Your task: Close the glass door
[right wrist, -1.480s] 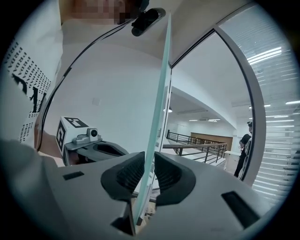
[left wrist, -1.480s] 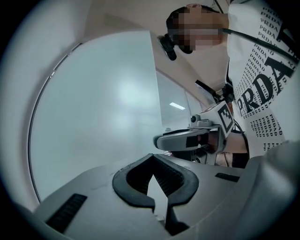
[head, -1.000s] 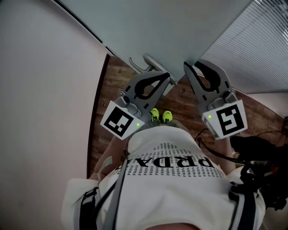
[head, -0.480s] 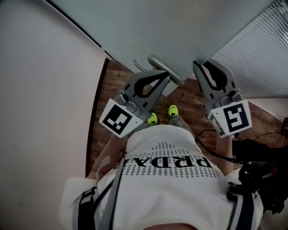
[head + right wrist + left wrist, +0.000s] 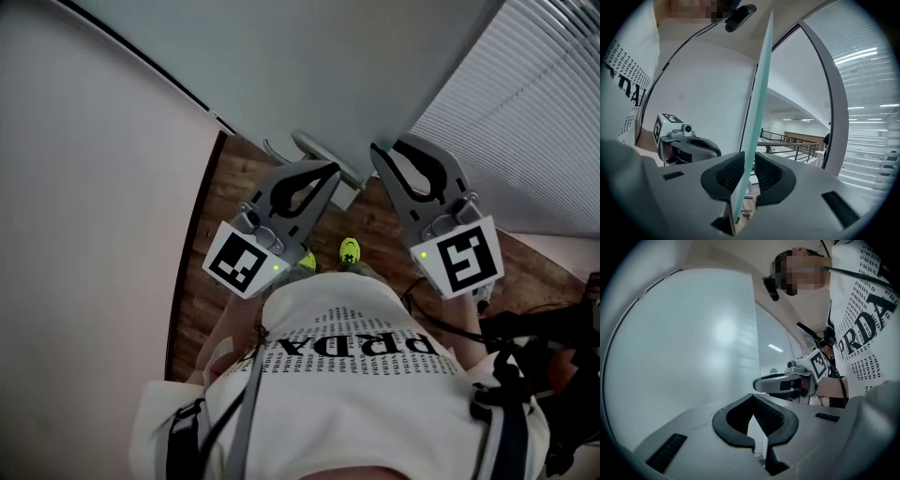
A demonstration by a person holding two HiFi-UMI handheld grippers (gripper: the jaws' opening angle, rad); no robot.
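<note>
Greenish frosted glass door (image 5: 760, 89) is clamped at its edge by the right gripper (image 5: 749, 174); the left gripper (image 5: 754, 414), closed empty, partly hides the silver metal door handle (image 5: 309, 147).

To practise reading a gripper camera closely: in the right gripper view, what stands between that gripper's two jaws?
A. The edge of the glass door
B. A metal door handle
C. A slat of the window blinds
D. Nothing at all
A: in the right gripper view, the right gripper has one jaw on each side of the thin greenish edge of the glass door, which runs up between them.
</note>
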